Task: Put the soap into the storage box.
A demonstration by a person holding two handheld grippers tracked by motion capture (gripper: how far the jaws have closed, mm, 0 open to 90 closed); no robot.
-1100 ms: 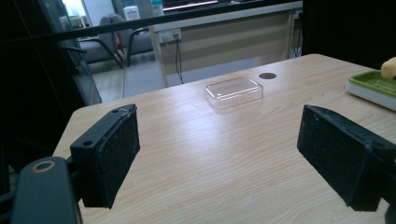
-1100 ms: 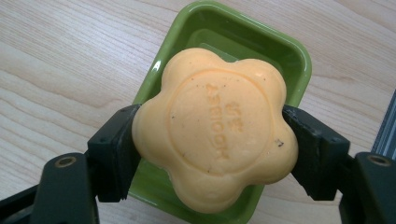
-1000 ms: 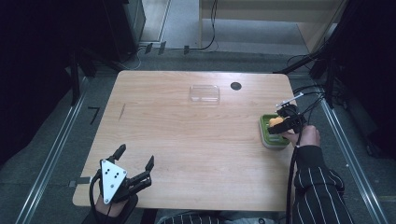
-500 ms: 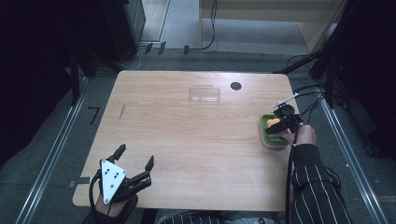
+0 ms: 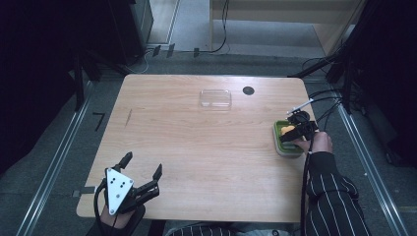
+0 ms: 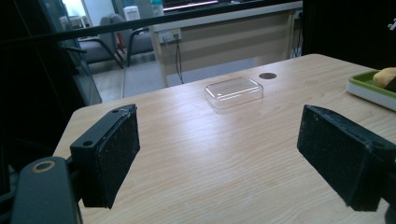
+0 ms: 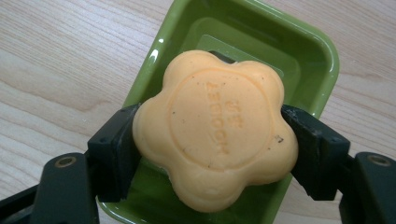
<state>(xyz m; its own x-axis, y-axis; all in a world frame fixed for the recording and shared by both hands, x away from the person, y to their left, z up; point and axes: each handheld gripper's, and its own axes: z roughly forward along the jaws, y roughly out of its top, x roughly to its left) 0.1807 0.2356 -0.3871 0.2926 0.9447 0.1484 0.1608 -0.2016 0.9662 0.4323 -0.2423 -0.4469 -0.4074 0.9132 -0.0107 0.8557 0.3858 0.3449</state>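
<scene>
An orange flower-shaped soap [image 7: 215, 128] sits between the jaws of my right gripper [image 7: 212, 144], which is shut on it just above a green soap dish [image 7: 299, 51]. In the high view the dish [image 5: 284, 146] lies at the table's right edge, with the soap [image 5: 287, 130] and right gripper [image 5: 300, 129] over it. My left gripper [image 5: 142, 169] rests at the front left corner, open and holding nothing. Its own view shows wide-apart pads [image 6: 112, 154] and the dish [image 6: 369, 88] far right.
A clear plastic lid [image 5: 215, 97] lies at the back middle of the wooden table [image 5: 196, 142], also in the left gripper view as a clear plastic lid [image 6: 233, 91]. A small dark round hole [image 5: 248, 90] is beside it. Cables trail off the right edge.
The right gripper with the soap has shifted slightly over the dish. The left gripper has stayed put.
</scene>
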